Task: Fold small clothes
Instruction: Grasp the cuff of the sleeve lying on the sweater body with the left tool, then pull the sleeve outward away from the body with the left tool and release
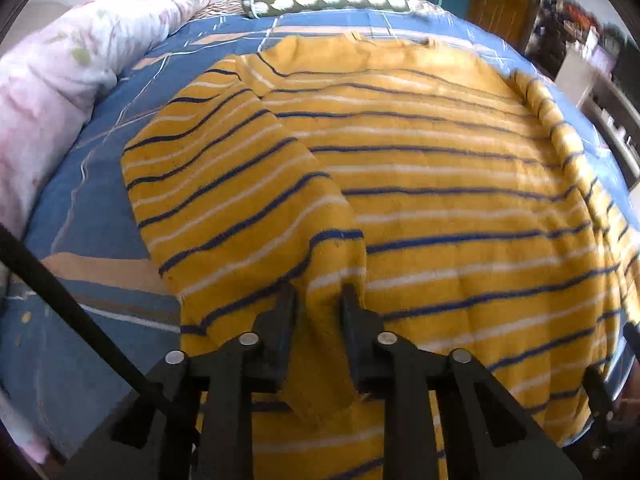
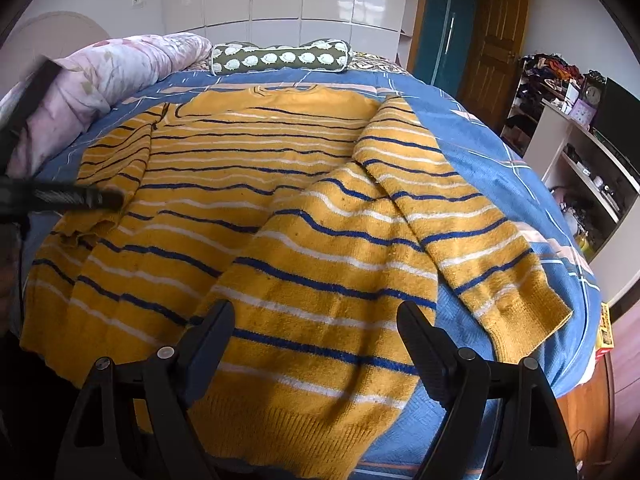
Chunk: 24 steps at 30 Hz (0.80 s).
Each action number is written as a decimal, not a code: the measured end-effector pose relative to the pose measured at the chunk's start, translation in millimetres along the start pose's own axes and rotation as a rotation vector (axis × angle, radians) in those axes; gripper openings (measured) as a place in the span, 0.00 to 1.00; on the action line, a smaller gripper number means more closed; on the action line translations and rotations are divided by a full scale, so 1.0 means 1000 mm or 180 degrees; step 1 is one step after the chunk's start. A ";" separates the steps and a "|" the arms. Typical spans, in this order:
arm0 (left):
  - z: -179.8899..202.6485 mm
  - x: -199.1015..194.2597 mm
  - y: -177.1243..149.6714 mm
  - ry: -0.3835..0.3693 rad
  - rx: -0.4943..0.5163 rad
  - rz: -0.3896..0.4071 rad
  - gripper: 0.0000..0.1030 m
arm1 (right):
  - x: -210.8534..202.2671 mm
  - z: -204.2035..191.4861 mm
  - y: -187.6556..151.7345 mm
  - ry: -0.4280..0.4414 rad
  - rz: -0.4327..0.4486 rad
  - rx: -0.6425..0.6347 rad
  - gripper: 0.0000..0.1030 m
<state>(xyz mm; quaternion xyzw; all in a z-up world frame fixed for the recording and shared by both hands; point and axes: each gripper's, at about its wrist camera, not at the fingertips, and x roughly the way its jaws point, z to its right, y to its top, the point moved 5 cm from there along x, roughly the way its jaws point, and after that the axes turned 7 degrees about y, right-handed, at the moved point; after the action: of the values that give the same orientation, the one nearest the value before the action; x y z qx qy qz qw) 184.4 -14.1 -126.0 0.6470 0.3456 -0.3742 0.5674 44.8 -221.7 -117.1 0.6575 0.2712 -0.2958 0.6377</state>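
A yellow sweater [image 1: 440, 184] with blue and white stripes lies spread on the bed, neck at the far side. My left gripper [image 1: 318, 296] is shut on the cuff end of the left sleeve [image 1: 240, 184], which lies folded toward the body. In the right wrist view the sweater [image 2: 240, 184] fills the middle. My right gripper [image 2: 316, 312] is open, its jaws standing wide apart over the hem of the folded-in right side; the right sleeve [image 2: 480, 240] lies slanted toward the near right. The left gripper's black fingers [image 2: 60, 196] show at the left edge.
The bed has a blue patterned cover [image 2: 500, 168]. A pink floral quilt [image 1: 60, 80] is rolled along the left side. A green bolster with white sheep [image 2: 280, 58] lies at the head. Shelves [image 2: 580, 160] and a wooden door [image 2: 496, 40] stand at the right.
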 end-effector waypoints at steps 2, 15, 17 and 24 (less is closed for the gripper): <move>-0.023 -0.010 0.006 -0.0081 -0.0286 0.0055 0.07 | -0.001 0.002 0.001 -0.0031 0.0017 -0.0020 0.84; -0.258 -0.044 0.021 0.1232 -0.1764 0.0398 0.13 | 0.000 -0.007 0.009 0.0009 0.0042 -0.0075 0.84; -0.264 -0.053 0.016 0.1177 -0.1859 0.0446 0.20 | -0.001 -0.007 0.010 0.0017 0.0047 -0.0071 0.84; -0.198 -0.083 -0.001 0.0870 -0.1419 0.0643 0.61 | -0.001 -0.002 0.010 0.0092 0.0020 0.0052 0.84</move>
<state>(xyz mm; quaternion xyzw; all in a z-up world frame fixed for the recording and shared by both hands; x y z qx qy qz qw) 161.6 181.2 -38.9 0.5818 0.4266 -0.1397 0.6783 51.2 -219.7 -109.7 0.6677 0.2758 -0.2865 0.6292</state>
